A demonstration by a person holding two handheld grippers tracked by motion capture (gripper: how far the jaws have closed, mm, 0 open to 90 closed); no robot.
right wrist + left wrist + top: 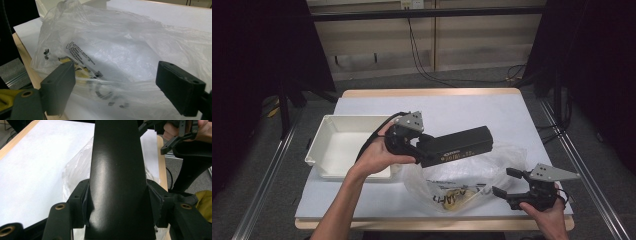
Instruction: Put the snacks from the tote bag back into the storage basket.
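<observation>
Inventory on my counter (522, 120): one black box (457, 145), one clear plastic bag (462, 187), one white tray (339, 145). Left claw (424, 147) clamps the box's end, holding it above the bag. Right claw (504, 182) stands open at the bag's edge, gripping nothing.

Matte black, long rectangular box (460, 144), with small pale lettering along one side; faint grey sheen on top face in left gripper view (117, 177). Black left gripper (419, 146), light grey three-cornered plate on top. Black right gripper (505, 182), same grey plate. Clear, crinkled plastic bag (472, 177), whitish in folds, printed with black lettering and a yellow patch (105, 57). White rectangular plastic tray (328, 131), plain. Pale blue-white table cover (492, 107), unpatterned, over light wooden table edge (432, 92). Grey floor; black cables; beige wall panels behind.
</observation>
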